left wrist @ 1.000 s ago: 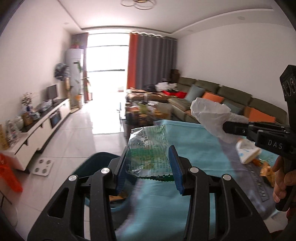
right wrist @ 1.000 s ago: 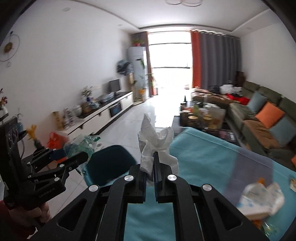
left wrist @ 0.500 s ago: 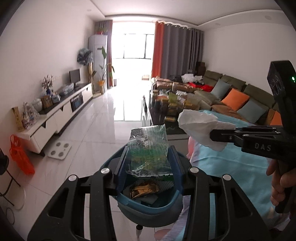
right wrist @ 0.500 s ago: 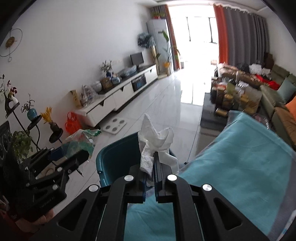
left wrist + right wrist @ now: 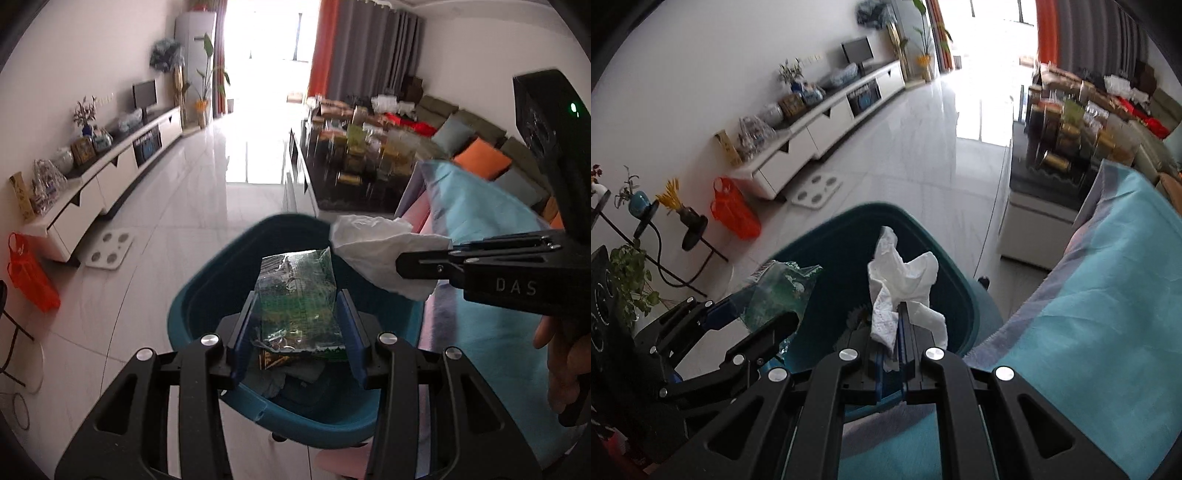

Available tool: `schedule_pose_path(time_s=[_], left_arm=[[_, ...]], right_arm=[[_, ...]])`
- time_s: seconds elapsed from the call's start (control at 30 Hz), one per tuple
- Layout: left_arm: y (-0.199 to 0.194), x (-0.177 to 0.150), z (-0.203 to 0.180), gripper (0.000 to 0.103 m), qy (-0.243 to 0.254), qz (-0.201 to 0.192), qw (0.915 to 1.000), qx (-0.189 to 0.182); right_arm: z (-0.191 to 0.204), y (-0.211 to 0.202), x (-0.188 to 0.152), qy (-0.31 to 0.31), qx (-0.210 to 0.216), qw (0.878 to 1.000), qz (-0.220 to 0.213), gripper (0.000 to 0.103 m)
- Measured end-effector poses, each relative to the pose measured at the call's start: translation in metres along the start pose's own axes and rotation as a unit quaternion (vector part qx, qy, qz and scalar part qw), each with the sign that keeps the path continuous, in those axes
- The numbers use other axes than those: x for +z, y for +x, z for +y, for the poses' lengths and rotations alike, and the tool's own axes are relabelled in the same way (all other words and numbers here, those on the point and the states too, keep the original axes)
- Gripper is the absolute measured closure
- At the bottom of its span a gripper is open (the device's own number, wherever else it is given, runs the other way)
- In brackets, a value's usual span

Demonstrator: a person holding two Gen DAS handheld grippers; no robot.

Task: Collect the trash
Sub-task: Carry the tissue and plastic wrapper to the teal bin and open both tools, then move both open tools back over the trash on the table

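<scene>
My left gripper [image 5: 295, 325] is shut on a crumpled green and clear plastic wrapper [image 5: 297, 295] and holds it over the teal trash bin [image 5: 207, 295]. The wrapper also shows in the right wrist view [image 5: 779, 291]. My right gripper [image 5: 900, 332] is shut on a white crumpled tissue [image 5: 901, 288] above the same bin [image 5: 827, 240]. In the left wrist view the tissue [image 5: 373, 247] hangs over the bin's right rim. Some trash lies inside the bin.
A table with a teal cloth [image 5: 1108, 295] lies to the right of the bin. A white TV cabinet [image 5: 110, 173], a floor scale [image 5: 109, 251] and an orange bag [image 5: 31, 273] stand to the left. A cluttered coffee table [image 5: 362, 162] and sofa lie beyond.
Both grippers have moved left off the table and tilted down. They now hold the wrapper and the tissue over the teal bin, which shows larger and closer.
</scene>
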State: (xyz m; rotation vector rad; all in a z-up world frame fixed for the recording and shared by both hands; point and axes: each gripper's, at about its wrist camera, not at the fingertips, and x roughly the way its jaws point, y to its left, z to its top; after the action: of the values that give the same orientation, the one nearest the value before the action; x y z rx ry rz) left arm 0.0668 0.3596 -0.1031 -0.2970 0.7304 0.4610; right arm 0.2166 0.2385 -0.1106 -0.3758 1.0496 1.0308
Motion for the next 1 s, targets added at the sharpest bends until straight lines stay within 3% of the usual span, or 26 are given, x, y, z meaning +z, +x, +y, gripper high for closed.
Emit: schedule_pose_path(time_s=[0.2, 0.4, 0.7, 0.8, 0.9, 1.0], left_arm=[[0.024, 0.001, -0.007, 0.061, -0.004, 0.019, 0.9998, 0.001], [0.039, 0.001, -0.014, 0.06, 0.002, 0.041, 0.9991, 0.011], [0.046, 0.0, -0.019, 0.048, 0.007, 0.043, 0.9987, 0.025], [0.045, 0.001, -0.019, 0.045, 0.007, 0.04, 0.9988, 0.027], [0.04, 0.003, -0.019, 0.033, 0.007, 0.032, 0.9991, 0.028], [0.031, 0.006, -0.021, 0.027, 0.008, 0.019, 0.9994, 0.028]], right_arm=[[0.003, 0.027, 0.003, -0.006, -0.011, 0.999, 0.048, 0.097], [0.002, 0.037, 0.007, 0.0, -0.009, 0.998, 0.066, 0.088], [-0.01, 0.026, 0.011, 0.024, 0.005, 0.999, 0.038, 0.082], [-0.016, 0.018, 0.011, 0.035, 0.011, 0.999, 0.024, 0.074], [-0.021, 0.004, 0.01, 0.046, 0.019, 0.999, 0.006, 0.071], [-0.028, -0.013, 0.007, 0.053, 0.021, 0.998, -0.017, 0.066]])
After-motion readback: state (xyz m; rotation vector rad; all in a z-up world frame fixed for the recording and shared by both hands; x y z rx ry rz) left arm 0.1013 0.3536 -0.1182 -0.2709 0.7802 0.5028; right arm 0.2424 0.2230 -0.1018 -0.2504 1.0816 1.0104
